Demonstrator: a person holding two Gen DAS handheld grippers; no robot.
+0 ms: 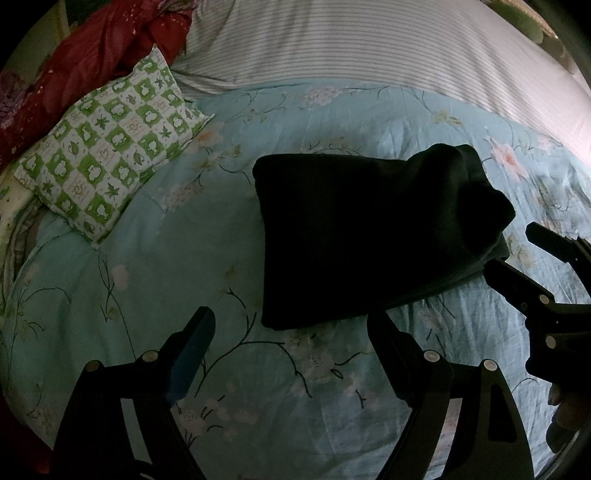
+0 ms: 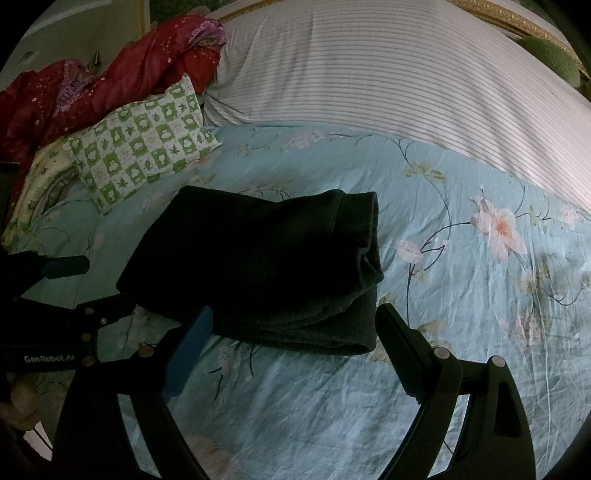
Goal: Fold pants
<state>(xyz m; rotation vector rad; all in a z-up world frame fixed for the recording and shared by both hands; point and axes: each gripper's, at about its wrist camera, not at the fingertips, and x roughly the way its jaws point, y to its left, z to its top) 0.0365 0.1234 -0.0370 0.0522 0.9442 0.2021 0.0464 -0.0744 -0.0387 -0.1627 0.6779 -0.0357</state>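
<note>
Pillow (image 1: 107,147) beyond seemingly folded pants (image 1: 369,236); both grippers (image 1: 291,350) (image 2: 295,339) wide, empty.

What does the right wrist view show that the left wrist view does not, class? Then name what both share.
Only the right wrist view shows the gold frame edge beyond the striped bedding, the printed label on the left gripper, and the layered fold edge of the dark pants. Only the left wrist view shows the right gripper from the side, open beside the pants. Both share the pants on the floral blue sheet, the green checked pillow and the red quilt.
</note>
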